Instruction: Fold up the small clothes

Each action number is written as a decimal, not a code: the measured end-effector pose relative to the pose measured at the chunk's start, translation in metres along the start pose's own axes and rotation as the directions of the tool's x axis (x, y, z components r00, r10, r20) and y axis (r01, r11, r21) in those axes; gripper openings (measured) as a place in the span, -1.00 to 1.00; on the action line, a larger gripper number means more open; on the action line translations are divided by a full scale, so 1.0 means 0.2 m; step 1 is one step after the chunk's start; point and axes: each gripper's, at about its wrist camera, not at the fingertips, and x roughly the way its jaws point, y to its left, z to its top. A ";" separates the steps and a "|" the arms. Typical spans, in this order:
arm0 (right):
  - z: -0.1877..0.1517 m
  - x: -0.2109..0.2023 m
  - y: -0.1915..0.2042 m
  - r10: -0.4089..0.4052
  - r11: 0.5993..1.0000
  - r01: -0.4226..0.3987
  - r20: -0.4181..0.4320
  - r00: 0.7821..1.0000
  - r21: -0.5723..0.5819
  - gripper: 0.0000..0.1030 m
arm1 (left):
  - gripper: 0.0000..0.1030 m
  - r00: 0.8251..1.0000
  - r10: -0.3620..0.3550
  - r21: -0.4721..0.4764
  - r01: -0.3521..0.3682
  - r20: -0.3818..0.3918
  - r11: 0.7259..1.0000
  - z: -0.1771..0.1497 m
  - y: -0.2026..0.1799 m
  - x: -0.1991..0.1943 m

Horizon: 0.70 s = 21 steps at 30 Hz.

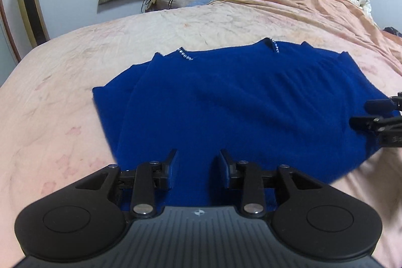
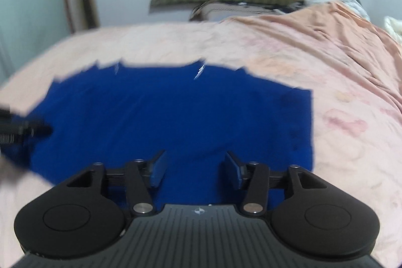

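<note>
While the left wrist view is looking down, the royal-blue fuzzy knit top with rhinestone neckline trim [image 1: 238, 102] is lying flat on the pink floral bedsheet [image 1: 62, 97], and the left gripper [image 1: 198, 163] is hovering over its near hem, jaws apart, nothing pinched. Fabric is looking soft, light and limp, so it is likely draping and sagging; pinching the hem corners seems best. Right wrist view is blurring: right gripper [image 2: 195, 167] is sitting over the near right part, jaws wider apart, empty.
</note>
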 end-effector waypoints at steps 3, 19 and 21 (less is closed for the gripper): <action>-0.04 0.04 0.04 -0.111 0.993 0.110 -0.026 0.993 -0.033 0.23 | -0.35 1.000 0.005 0.001 -0.005 0.004 1.000 -0.02 0.01 -0.04; -0.12 -0.18 0.12 -0.088 0.995 0.087 0.022 0.996 0.053 0.46 | 0.00 0.999 0.014 -0.019 -0.013 0.030 1.000 -0.01 -0.13 -0.15; -0.14 -0.20 0.11 -0.088 0.995 0.087 0.023 0.996 0.055 0.47 | 0.01 0.999 0.013 -0.031 -0.012 0.029 0.999 -0.01 -0.14 -0.15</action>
